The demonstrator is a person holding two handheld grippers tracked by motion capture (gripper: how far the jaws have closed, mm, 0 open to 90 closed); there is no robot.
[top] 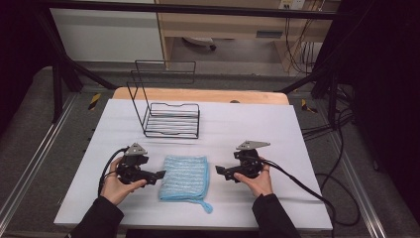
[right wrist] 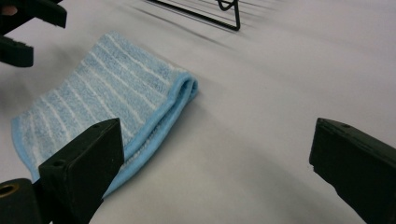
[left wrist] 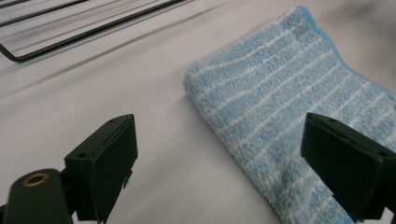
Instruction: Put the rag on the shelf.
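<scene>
**Two open grippers flank a folded towel on the white-covered table**

Much of the table (top: 277, 124) lies under a smooth white cover; a strip of bare light wood shows along its far edge, and the near edge is cut off by the frame's bottom, where dark sleeves enter. Dark surroundings left and right are hard to make out, and no writing can be read anywhere.

Near the far left part of the cover stands a thin black wire rack (top: 171, 119), with a ribbed base and a tall open frame; both gripper views crop it to a few rods.

Close to the middle of the near edge lies the towel (top: 185, 177), soft looped terry in pale blue with white stripes, folded to a rough rectangle with a rolled fold edge and a small loop at its near right corner. The left gripper view cuts off its lower end behind a jaw.

Just left of it, the left gripper (top: 159, 174) has its black blocky jaws spread apart, gripping nothing. Just right, clear of the cloth, the right gripper (top: 220, 170) likewise gapes wide over bare cover.
</scene>
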